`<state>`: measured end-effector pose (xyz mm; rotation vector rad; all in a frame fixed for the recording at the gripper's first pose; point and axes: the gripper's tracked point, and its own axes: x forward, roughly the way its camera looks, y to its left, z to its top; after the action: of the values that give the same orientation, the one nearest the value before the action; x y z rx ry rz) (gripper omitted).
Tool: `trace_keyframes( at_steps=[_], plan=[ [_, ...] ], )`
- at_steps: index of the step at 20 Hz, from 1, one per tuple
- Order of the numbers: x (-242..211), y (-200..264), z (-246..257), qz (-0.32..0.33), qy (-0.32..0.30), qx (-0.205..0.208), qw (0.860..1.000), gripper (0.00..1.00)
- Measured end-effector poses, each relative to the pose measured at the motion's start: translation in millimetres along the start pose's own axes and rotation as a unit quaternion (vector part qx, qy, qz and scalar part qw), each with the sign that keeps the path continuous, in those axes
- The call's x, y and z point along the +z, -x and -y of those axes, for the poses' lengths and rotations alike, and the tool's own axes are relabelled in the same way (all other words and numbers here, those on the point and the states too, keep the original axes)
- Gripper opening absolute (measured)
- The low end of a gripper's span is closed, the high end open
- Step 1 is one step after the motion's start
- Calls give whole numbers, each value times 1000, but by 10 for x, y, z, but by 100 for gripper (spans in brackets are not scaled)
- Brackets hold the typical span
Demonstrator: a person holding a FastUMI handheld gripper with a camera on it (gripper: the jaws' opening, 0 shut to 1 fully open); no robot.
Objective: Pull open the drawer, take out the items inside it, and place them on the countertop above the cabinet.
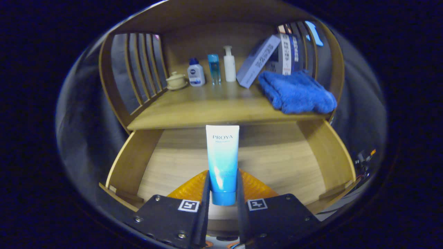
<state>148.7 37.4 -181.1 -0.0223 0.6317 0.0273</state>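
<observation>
Up on the countertop (pixel 193 110), going left to right, stood a small lidded cup (pixel 176 81), a white bottle with a blue cap (pixel 196 72), a clear blue bottle (pixel 214 68), a white pump bottle (pixel 229 64), two leaning boxes (pixel 273 55) and a folded blue towel (pixel 297 91). Below it the drawer (pixel 131 162) was pulled open, its wooden floor bare. The gripper (pixel 223 186) was clamped on a blue-and-white tube (pixel 222 155), cap down, both fingers (pixel 205 188) pressing its sides, held over the drawer.
</observation>
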Motion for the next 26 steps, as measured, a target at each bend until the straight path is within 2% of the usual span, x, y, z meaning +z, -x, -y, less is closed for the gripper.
trace_keyframes(
  at_steps=[7, 11, 14, 19, 23, 26],
  plan=[
    [586, 656, -92, 114, 5, 28, 993, 36],
    [1119, 779, -196, 162, -1, 39, 986, 36],
    [1464, 798, -132, 188, 0, 25, 982, 36],
    [1772, 367, -105, 190, 1, 1, 982, 36],
    [1609, -166, -105, 152, 0, -16, 988, 36],
    [1312, -611, -124, 107, -2, -28, 994, 36]
  ],
)
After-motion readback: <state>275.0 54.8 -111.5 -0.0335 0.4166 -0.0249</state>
